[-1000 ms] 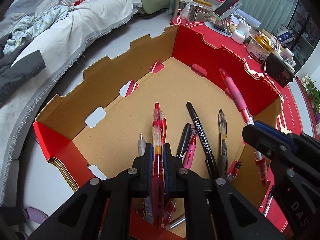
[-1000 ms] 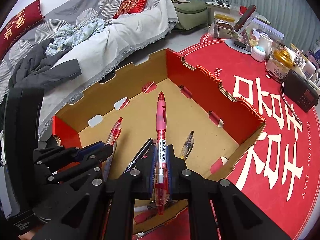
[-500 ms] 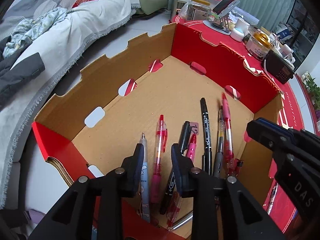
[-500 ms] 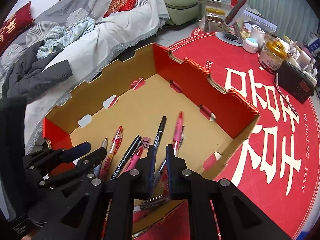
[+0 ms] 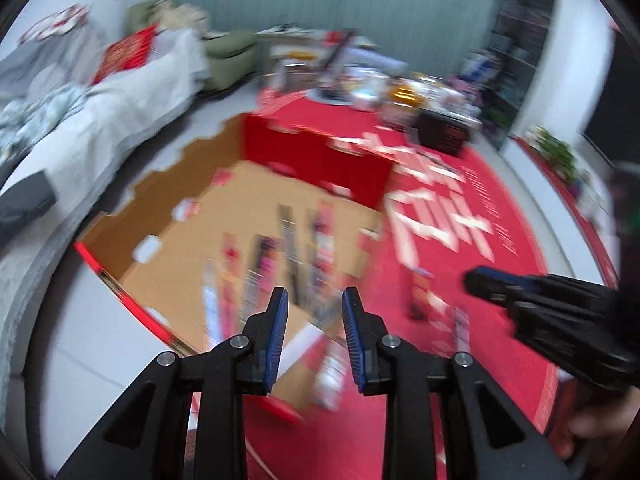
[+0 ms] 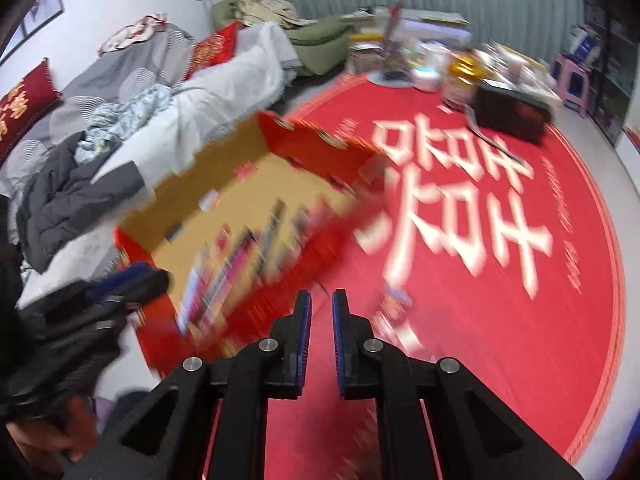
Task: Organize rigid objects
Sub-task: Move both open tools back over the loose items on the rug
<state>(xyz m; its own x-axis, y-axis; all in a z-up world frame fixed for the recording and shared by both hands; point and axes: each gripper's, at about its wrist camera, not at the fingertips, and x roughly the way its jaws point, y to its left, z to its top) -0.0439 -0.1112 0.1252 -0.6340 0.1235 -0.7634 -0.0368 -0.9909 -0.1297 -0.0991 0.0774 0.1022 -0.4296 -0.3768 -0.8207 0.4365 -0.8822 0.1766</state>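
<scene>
Both views are motion-blurred. A shallow cardboard box [image 5: 120,216] with red outer walls sits on the red round table; it also shows in the right wrist view [image 6: 168,208]. Several pens [image 5: 288,248] lie on its floor, also seen in the right wrist view [image 6: 240,256]. My left gripper [image 5: 314,304] is open and empty above the box's near edge. My right gripper [image 6: 321,306] is open with a narrow gap, empty, over the tablecloth to the right of the box. A few more pens [image 5: 428,300] lie on the cloth outside the box.
The red tablecloth [image 6: 520,320] has large white characters. Jars, a black radio [image 6: 512,112] and clutter stand at the table's far side. A sofa with grey and white covers and clothes [image 6: 80,184] is to the left.
Both grippers let go of their pens into the box, then pulled back and up, swinging right. The left jaws opened wider. The pens now lie in the box.
</scene>
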